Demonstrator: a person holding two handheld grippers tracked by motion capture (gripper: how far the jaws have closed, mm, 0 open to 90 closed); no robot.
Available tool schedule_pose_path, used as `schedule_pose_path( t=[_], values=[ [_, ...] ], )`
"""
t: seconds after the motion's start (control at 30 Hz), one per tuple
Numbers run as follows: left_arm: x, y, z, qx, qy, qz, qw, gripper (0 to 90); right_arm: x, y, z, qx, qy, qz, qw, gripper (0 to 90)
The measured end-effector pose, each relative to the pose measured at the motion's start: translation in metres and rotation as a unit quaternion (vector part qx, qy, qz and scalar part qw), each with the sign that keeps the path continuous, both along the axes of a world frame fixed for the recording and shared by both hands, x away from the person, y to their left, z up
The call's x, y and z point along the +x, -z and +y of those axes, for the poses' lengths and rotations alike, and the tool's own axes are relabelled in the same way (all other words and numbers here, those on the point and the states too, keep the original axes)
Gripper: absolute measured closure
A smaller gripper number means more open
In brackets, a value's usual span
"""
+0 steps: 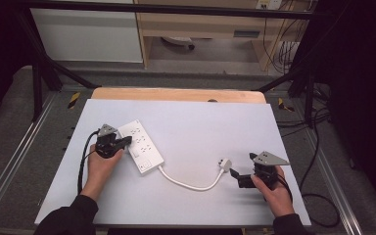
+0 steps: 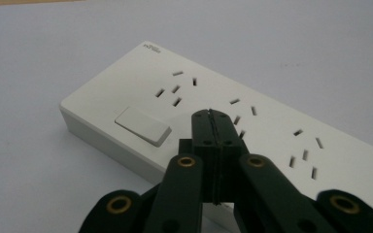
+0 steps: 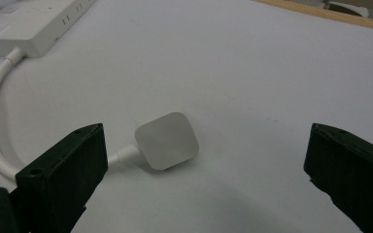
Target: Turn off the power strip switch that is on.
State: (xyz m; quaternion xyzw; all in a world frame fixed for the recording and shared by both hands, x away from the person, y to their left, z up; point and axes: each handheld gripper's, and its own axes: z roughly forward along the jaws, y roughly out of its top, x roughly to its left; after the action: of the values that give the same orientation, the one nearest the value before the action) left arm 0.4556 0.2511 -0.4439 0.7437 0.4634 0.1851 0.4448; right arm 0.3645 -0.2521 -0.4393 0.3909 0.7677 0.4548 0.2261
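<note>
Power strip (image 1: pixel 140 146) x1, plug (image 1: pixel 224 164) x1, L claw (image 2: pixel 215 127) pressed together, R claw (image 3: pixel 194 160) spread

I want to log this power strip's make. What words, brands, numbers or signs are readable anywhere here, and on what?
Small grey brand mark at a corner of the white power strip, left gripper view: too small and blurred to read.
Label by the strip's cable end, high view: too small to read.
Nothing readable on the plug.
</note>
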Motion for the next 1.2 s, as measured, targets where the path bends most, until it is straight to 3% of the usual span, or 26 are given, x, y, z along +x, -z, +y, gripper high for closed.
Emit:
schedule_pose_path(
  t=[0.5,0.67,0.73,0.97,1.2],
  values=[
    [0.0008,-0.0002,-0.0006,0.008,0.000,-0.002,1.0000,90.0,0.0000,0.0000,0.0001,0.000,0.000,0.001,1.0000,2.5],
    [0.0015,0.0008,0.0033,0.018,-0.012,-0.003,0.9998,90.0,-0.0003,-0.0002,-0.0006,0.001,0.001,0.000,1.0000,2.4],
    [0.0016,0.0018,0.0056,0.010,-0.009,-0.003,0.9999,90.0,-0.0003,-0.0001,-0.0006,0.001,0.001,0.002,1.0000,2.5],
    [-0.0003,0.0016,0.0009,0.022,-0.002,-0.014,0.9996,90.0,-0.0005,-0.0005,-0.0007,0.002,0.000,0.000,1.0000,2.5],
    [-0.0019,-0.0003,-0.0023,0.019,0.005,-0.022,0.9996,90.0,-0.0006,-0.0006,-0.0005,0.002,0.000,-0.001,1.0000,2.5]
  ],
)
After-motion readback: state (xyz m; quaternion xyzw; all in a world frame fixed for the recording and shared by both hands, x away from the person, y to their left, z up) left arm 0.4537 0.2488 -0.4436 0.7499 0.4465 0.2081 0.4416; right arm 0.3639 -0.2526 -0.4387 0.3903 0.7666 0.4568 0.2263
